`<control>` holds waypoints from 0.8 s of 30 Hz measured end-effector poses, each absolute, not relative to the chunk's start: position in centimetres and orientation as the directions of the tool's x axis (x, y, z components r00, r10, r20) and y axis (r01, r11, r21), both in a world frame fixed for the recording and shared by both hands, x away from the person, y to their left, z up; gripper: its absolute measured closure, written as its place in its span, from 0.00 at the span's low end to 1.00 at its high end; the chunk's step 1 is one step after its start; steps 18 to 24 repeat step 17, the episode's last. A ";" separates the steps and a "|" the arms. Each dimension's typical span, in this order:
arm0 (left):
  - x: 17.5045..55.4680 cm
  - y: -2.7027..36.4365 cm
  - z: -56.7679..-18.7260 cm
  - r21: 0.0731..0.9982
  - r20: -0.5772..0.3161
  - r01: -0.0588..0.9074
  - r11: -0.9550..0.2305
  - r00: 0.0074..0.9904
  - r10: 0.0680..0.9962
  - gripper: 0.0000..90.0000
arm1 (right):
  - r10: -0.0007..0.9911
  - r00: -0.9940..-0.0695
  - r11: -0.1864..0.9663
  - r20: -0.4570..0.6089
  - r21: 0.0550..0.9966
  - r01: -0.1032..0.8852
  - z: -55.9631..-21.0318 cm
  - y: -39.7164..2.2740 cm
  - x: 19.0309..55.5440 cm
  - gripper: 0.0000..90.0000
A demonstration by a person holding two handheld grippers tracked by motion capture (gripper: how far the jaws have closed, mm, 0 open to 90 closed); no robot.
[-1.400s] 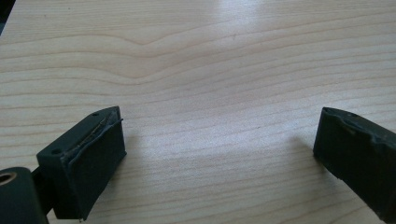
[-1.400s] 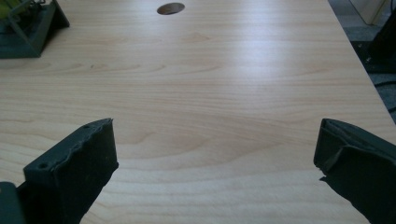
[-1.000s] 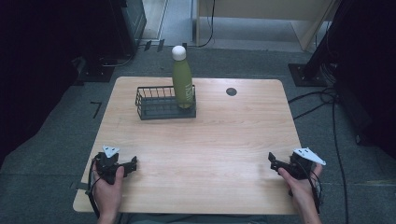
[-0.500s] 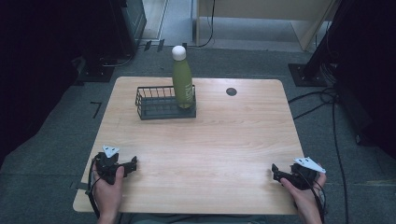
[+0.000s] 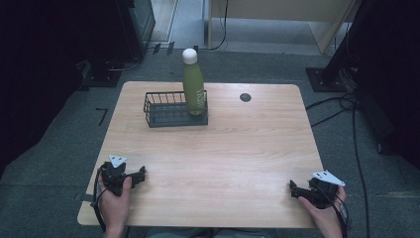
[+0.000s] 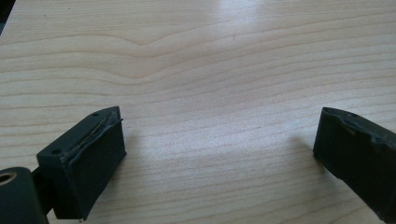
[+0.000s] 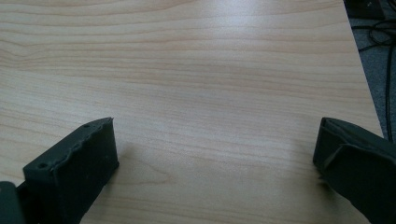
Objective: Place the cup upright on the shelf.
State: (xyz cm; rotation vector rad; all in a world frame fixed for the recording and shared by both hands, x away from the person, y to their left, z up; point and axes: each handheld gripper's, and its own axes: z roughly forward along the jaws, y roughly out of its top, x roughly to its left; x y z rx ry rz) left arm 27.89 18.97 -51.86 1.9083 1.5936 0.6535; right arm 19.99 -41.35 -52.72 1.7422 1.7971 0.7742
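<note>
A green bottle (image 5: 193, 89) with a white cap stands upright in the right end of a black wire basket (image 5: 163, 114) at the far side of the wooden table (image 5: 223, 148). My left gripper (image 5: 140, 174) rests low over the near left corner, held by a hand, jaws wide apart with bare wood between them (image 6: 217, 135). Over the near right corner sits my right gripper (image 5: 293, 188), also open with nothing between its jaws (image 7: 215, 149). Both are far from the basket.
A small dark round grommet (image 5: 245, 97) is set in the table at the back right. Cables (image 5: 356, 124) trail on the grey floor right of the table. Dark equipment stands (image 5: 124, 29) sit beyond the far edge.
The right hand and its gripper have drawn back toward the table's near edge. The left gripper, bottle and basket have stayed put.
</note>
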 end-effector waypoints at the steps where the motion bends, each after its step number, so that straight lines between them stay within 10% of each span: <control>1: 27.9 19.0 -51.9 0.691 0.012 0.710 -0.134 0.173 0.985 0.03 | 0.999 -0.041 0.011 0.025 0.709 0.705 -52.7 -41.3 20.0 0.00; 24: 27.9 19.0 -51.9 0.691 0.012 0.710 -0.133 0.174 0.985 0.03 | 0.999 -0.034 0.006 0.026 0.709 0.705 -52.7 -41.3 20.0 0.00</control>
